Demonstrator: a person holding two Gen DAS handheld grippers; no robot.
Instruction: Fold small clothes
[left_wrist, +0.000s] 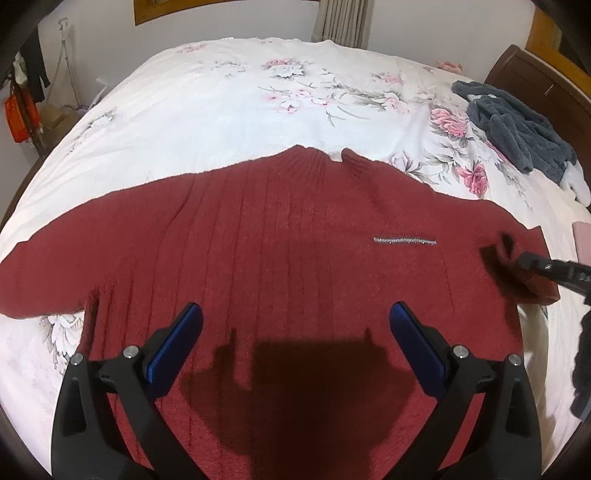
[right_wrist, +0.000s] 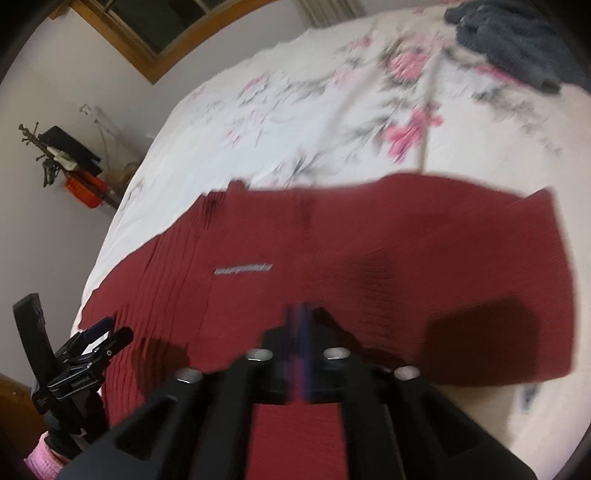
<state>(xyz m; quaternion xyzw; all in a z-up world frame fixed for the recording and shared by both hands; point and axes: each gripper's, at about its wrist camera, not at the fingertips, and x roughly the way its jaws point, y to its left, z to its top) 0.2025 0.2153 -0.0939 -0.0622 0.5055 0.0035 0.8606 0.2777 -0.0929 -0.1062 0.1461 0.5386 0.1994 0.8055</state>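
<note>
On bed (left_wrist: 221, 96): red sweater (left_wrist: 277, 229), spread flat, sleeves out. Left tongs (left_wrist: 295, 325) apart, above its lower body. Right tongs (right_wrist: 299, 325) pressed together on right sleeve cloth. Grey garment (left_wrist: 517, 125) near headboard, well apart.

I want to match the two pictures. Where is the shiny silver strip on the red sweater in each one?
Left wrist view: the silver strip lies right of centre on the red sweater.
Right wrist view: the silver strip lies left of centre, blurred.
Shared landmark: the dark grey fluffy garment on the floral bedspread, upper right in both.
</note>
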